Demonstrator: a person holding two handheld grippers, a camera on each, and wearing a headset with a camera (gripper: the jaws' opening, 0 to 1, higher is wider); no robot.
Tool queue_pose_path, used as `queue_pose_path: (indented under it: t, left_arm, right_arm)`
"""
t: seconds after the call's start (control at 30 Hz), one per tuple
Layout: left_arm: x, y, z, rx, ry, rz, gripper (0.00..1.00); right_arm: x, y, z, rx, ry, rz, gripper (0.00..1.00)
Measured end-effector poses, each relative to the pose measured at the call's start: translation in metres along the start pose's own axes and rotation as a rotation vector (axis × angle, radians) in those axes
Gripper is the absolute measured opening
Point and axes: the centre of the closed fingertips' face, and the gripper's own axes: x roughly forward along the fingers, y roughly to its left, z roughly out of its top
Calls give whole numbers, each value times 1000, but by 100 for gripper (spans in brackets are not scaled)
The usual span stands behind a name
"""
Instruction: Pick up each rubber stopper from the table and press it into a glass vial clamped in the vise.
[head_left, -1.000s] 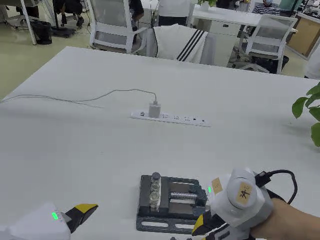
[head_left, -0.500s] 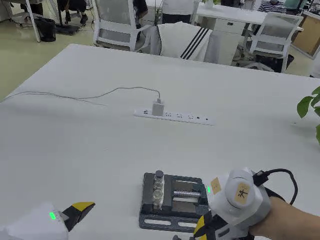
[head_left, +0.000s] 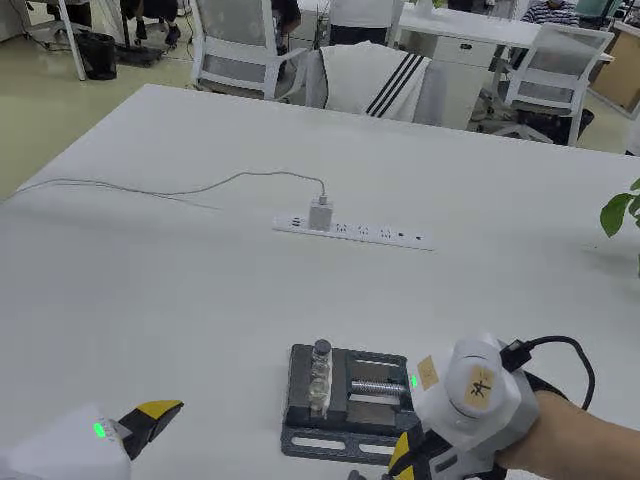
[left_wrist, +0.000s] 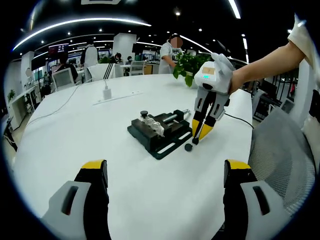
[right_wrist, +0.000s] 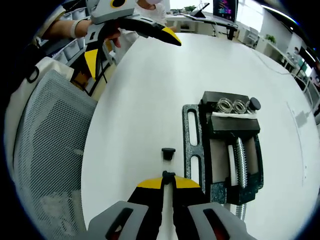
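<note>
A black vise (head_left: 345, 412) stands near the table's front edge and clamps a row of glass vials (head_left: 320, 375). In the right gripper view two vials (right_wrist: 231, 105) are open-mouthed and the end vial carries a black stopper (right_wrist: 254, 104). My right gripper (right_wrist: 168, 176) is shut on a small black rubber stopper just in front of the vise (right_wrist: 225, 145). A second loose stopper (right_wrist: 168, 153) lies on the table beside the vise's base. The left gripper view shows the same stopper (left_wrist: 188, 147) below the right gripper (left_wrist: 199, 137). My left gripper (left_wrist: 165, 170) is wide open and holds nothing, left of the vise (left_wrist: 160, 131).
A white power strip (head_left: 355, 232) with a plugged charger and a thin cable lies mid-table. Office chairs (head_left: 235, 45) stand beyond the far edge. Plant leaves (head_left: 622, 212) reach in at the right. A mesh chair (right_wrist: 50, 150) sits close behind the near edge.
The head camera has tilted a little, shifting the whole picture. My right gripper has edged slightly lower and leftward by the vise's front. The left gripper has hardly moved.
</note>
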Motion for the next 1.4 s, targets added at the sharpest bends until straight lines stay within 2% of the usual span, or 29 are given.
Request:
queue_pose_path:
  t: [0.23,0.6,1.0,1.17,1.4]
  left_arm:
    - [-2,1,-1,-5,0,4,95]
    - [0,-1,-1,0,0,-4,94]
    - [3,-4,1,1,-4,-9,92]
    - [3,-5,1,5,-4,-10,92]
    - [5,-6,4,11,-11,-16,91]
  right_arm:
    - [1,1,3,-1,-3,1,0]
    - [0,-1,2,160,-21,-9,0]
    - [1,2,7,220,-64,0,0]
    - [-3,0,13,284,-117,0,0]
    - [-25,-8,26,460,-267,-16,0]
